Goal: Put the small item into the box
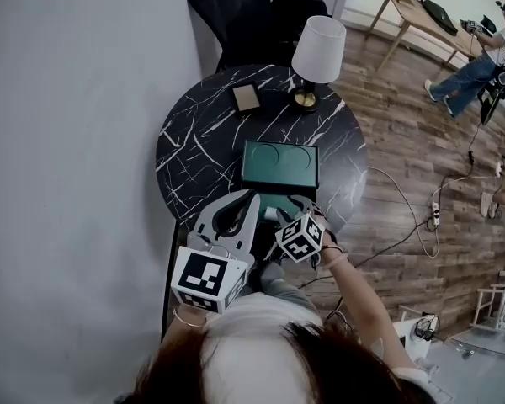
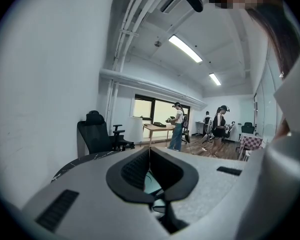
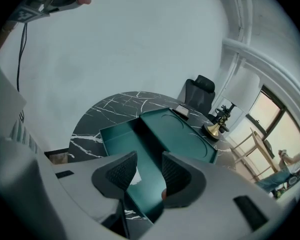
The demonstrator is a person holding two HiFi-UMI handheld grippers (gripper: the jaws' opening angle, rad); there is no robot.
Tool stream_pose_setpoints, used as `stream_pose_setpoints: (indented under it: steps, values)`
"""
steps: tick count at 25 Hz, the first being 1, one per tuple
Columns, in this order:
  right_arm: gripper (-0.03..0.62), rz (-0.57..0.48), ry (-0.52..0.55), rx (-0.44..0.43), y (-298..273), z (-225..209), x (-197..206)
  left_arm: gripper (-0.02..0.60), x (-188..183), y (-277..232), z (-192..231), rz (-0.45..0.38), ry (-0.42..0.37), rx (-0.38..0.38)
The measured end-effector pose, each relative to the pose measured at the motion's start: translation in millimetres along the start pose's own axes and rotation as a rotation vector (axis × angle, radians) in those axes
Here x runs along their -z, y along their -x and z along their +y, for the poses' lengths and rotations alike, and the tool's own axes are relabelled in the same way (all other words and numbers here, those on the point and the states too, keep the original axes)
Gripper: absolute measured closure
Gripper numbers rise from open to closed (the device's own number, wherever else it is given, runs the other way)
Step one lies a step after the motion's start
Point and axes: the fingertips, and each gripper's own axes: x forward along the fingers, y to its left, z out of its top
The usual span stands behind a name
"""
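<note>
The green box (image 3: 185, 134) lies open on the round black marble table (image 1: 194, 141). Its lid, pressed with two shallow circles, is laid back flat toward the lamp. The tray half sits at the near edge of the table, nearest the person. The box is a deep matte teal inside and out.

The right gripper (image 3: 149, 159) hangs over the tray with its jaws spread apart and nothing clamped between them. Just past its left jaw, a small white item (image 3: 132, 176) shows against the teal floor of the tray. Most of it is hidden behind the jaw, so its shape cannot be made out. A reddish spot also peeks out by the right jaw, too little of it to identify.

The left gripper (image 2: 150, 151) is held just beside the right one at the near side of the table. Its jaws are pressed tip to tip, and nothing is caught between them.

Beyond the lid stands a table lamp (image 1: 317, 53) with a white shade and a brass base. A flat tan rectangle (image 1: 246, 97) lies near it on the marble. A black office chair (image 1: 236, 15) stands behind the table.
</note>
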Motion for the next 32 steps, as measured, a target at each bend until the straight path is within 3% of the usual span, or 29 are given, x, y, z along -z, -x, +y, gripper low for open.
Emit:
stream_pose_setpoints:
  steps: [6,32]
  values:
    - [0.427,-0.053,-0.068,0.057,20,-3,-14,0.572,-3,15,-2,-0.022,-0.009,0.018]
    - [0.559,-0.227,-0.317,0.344,101,16,-68,0.572,14,80,17,-0.077,-0.031,0.094]
